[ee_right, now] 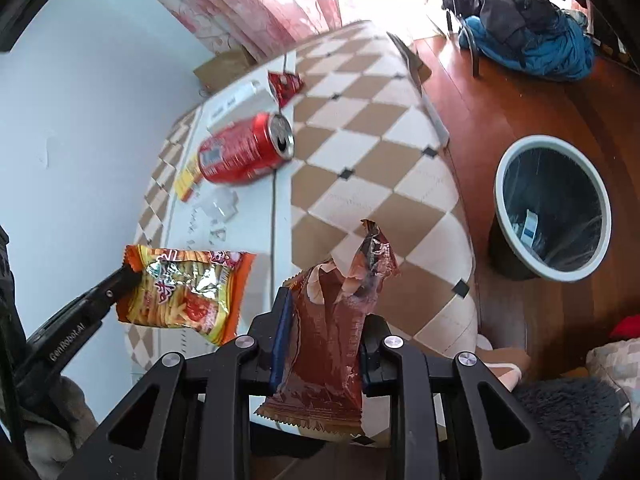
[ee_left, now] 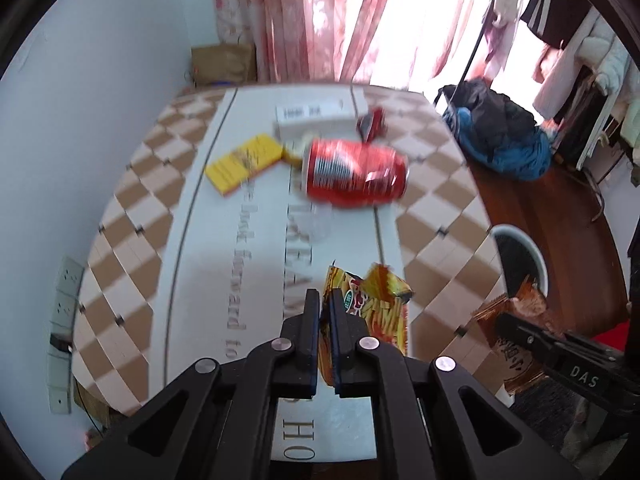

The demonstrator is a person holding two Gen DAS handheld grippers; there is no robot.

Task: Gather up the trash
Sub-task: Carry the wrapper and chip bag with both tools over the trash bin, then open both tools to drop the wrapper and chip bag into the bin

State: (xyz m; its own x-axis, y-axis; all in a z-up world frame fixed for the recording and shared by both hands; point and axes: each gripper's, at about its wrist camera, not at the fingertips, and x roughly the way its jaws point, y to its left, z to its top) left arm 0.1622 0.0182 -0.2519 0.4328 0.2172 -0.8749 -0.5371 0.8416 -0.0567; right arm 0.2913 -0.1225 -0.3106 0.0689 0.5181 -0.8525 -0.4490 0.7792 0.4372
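Left wrist view: your left gripper (ee_left: 326, 300) was clamped on the yellow snack bag (ee_left: 376, 300), lifted above the table (ee_left: 132, 240). The red can (ee_left: 354, 172) lay further on. You needed a firm pinch, because only the bag's edge sat between the fingers.

Right wrist view: your right gripper (ee_right: 324, 320) was clenched on the brown wrapper (ee_right: 332, 320). The bin (ee_right: 505, 168) stood on the floor to the right, so you had to carry it fully over the rim before releasing.

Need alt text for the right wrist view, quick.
The right gripper pinches a brown snack wrapper above a checkered table; a bin stands on the floor to the right. The left gripper holds an orange wrapper.
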